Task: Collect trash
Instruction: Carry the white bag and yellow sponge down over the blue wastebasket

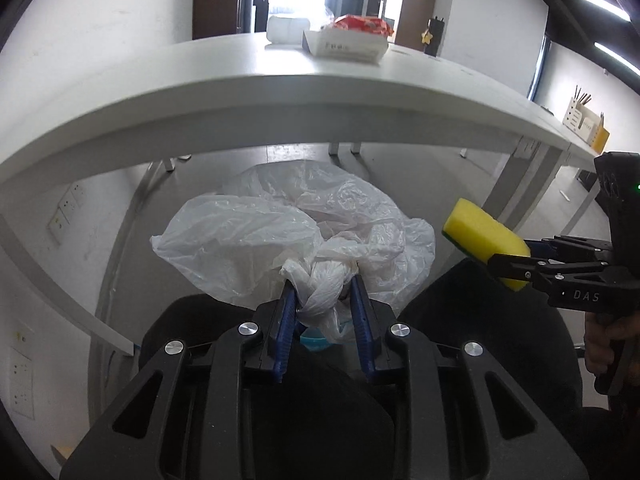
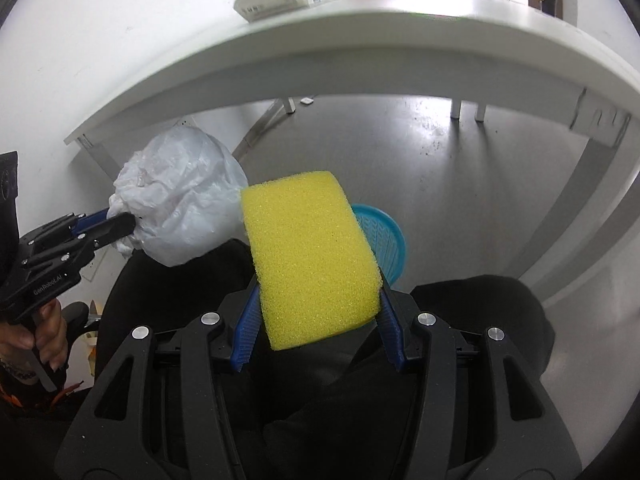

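Both grippers loaded below a white table [image 1: 240,92]

Grey floor, white walls; a white box [image 1: 346,46] with a red packet [image 1: 362,25] sits far on top. Left gripper [image 1: 323,292] pinches the knotted plastic bag [image 1: 256,240]; right gripper [image 2: 316,312] clamps a yellow sponge [image 2: 310,256] over a blue basket [image 2: 384,240].

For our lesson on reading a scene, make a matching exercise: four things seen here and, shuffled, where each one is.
Things:
1. yellow sponge
2. knotted plastic bag
3. red snack packet
4. blue basket

Places:
A. on the white table
B. in the right gripper
C. on the floor below
D. in the left gripper

Pairs: 1-B, 2-D, 3-A, 4-C
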The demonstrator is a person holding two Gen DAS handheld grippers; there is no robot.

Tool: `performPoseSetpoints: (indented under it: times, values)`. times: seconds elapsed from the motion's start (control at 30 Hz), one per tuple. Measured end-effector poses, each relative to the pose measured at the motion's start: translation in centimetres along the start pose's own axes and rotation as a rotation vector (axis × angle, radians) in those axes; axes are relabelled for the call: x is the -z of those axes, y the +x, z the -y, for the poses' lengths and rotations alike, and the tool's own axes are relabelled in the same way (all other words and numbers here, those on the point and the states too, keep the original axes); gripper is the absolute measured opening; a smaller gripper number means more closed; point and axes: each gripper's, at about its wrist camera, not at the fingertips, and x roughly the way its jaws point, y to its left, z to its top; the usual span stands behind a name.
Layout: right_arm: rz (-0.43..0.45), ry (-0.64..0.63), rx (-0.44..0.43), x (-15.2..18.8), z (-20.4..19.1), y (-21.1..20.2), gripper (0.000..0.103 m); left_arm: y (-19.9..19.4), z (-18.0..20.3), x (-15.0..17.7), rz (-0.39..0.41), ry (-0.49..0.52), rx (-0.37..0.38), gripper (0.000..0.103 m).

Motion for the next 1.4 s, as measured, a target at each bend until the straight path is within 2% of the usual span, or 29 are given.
performPoseSetpoints:
  times: [0.17,0.27,0.53,0.77,0.87,1.0,1.13,1.23,1.4]
  values:
    - [-0.035,0.005,0.004,0.3,0.6,2.6,0.048,2.3,-0.4,0.3,-0.04,-0.013,0.006,0.025]
    - [-0.056,-0.02,0.036,0.0,1.1,4.5,0.048,3.9,-0.8,0.5,-0.058,-0.014,-0.011,0.025]
    - [-0.113,-0.044,0.044,-1.7,1.9,8.9,0.048,7.4,-0.7,-0.7,-0.096,-0.016,-0.037,0.025]
    - [-0.161,-0.078,0.089,-1.8,1.9,12.2,0.048,11.8,-0.5,-2.0,-0.182,0.0,-0.05,0.025]
    - [-0.179,-0.065,0.09,-2.4,2.4,13.6,0.048,14.2,-1.7,-2.6,-0.238,-0.038,-0.047,0.025]
    - [-0.233,-0.046,0.105,-3.2,3.3,15.5,0.048,17.2,-4.0,-2.9,-0.32,-0.147,-0.032,0.025]
    - [-0.3,-0.009,0.101,-3.7,3.9,17.9,0.048,18.6,-4.2,-3.0,-0.351,-0.18,-0.03,0.025]
    - [-0.323,0.025,0.095,-3.8,4.5,18.9,0.048,19.6,-4.6,-2.9,-0.374,-0.192,-0.04,0.025]
    - [-0.361,0.045,0.117,-4.3,5.1,22.1,0.048,21.6,-5.5,-3.4,-0.395,-0.269,-0.05,0.025]
